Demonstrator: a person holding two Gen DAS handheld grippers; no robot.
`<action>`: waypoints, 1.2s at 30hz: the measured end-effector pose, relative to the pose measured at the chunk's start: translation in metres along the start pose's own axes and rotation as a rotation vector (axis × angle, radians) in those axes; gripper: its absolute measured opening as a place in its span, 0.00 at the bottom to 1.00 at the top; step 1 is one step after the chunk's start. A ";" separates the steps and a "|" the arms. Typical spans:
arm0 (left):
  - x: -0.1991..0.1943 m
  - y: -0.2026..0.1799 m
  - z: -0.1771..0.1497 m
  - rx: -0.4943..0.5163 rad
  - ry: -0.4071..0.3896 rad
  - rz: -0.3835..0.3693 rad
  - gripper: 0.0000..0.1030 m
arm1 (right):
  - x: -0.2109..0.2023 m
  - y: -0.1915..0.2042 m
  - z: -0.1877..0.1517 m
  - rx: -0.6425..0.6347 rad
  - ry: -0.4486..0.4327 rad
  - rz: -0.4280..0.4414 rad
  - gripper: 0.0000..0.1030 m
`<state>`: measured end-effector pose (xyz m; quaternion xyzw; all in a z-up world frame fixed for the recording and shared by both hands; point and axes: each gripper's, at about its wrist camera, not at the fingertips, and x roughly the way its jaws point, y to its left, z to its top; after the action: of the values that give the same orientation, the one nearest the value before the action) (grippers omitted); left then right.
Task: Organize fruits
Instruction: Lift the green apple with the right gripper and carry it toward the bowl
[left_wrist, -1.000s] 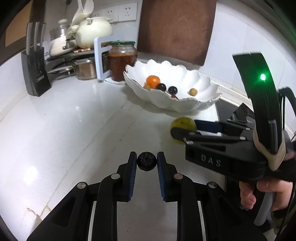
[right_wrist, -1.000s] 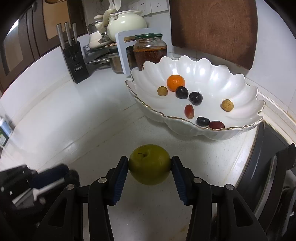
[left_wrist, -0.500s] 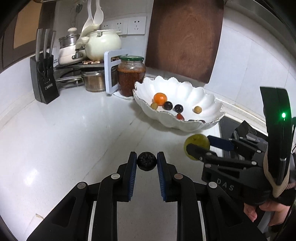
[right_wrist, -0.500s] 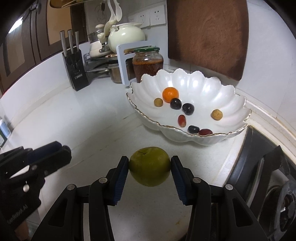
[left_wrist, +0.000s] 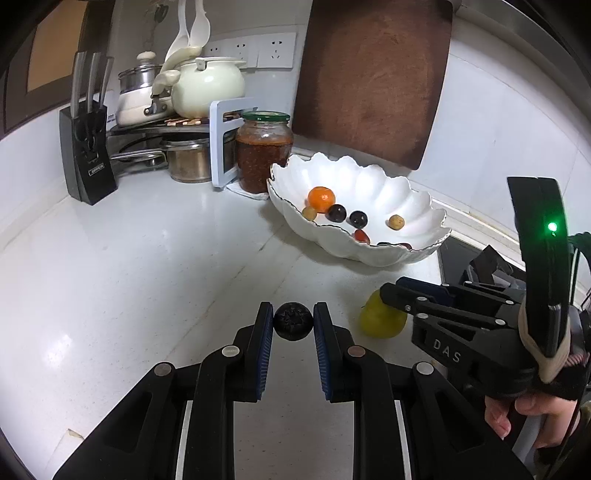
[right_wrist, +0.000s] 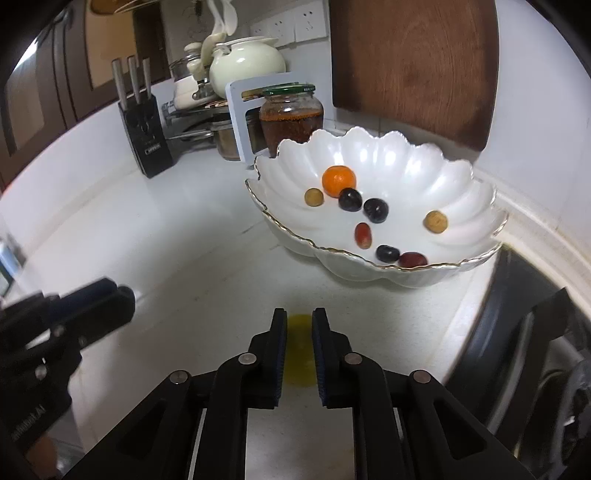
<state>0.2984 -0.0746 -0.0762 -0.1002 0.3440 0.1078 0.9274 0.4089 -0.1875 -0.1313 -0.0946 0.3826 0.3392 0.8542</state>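
Observation:
My left gripper (left_wrist: 293, 320) is shut on a small dark round fruit (left_wrist: 293, 325), held just above the white counter. My right gripper (right_wrist: 299, 325) has its jaws shut close together with nothing between the pads. The green apple (right_wrist: 301, 354) shows as a blur below and behind the right gripper's fingers. In the left wrist view the apple (left_wrist: 380, 325) sits low under the right gripper (left_wrist: 391, 291). Farther back stands a white scalloped bowl (right_wrist: 332, 254) with an orange, dark grapes and several other small fruits. The left gripper (right_wrist: 110, 299) appears at the left.
A jar of red sauce (left_wrist: 264, 151) and a white rack stand behind the bowl (left_wrist: 369, 254). A black knife block (left_wrist: 86, 162) and pots fill the back left. A brown cutting board (left_wrist: 373, 77) leans on the wall. A dark stove (right_wrist: 535, 332) borders the counter on the right.
The right jaws have snapped together and the green apple is no longer between them; it now shows blurred below the fingers. The left gripper still holds the dark fruit.

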 end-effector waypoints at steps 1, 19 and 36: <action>0.000 0.001 0.000 -0.001 -0.002 0.002 0.22 | 0.002 0.000 0.001 0.001 0.010 -0.002 0.40; 0.008 0.013 -0.001 0.003 0.021 0.023 0.22 | 0.020 0.018 -0.023 0.026 0.087 0.043 0.48; 0.010 0.007 0.035 0.093 -0.009 -0.111 0.22 | -0.030 0.011 0.002 0.153 -0.061 -0.080 0.48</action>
<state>0.3259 -0.0576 -0.0577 -0.0756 0.3382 0.0407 0.9371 0.3886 -0.1934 -0.1077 -0.0336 0.3772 0.2773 0.8830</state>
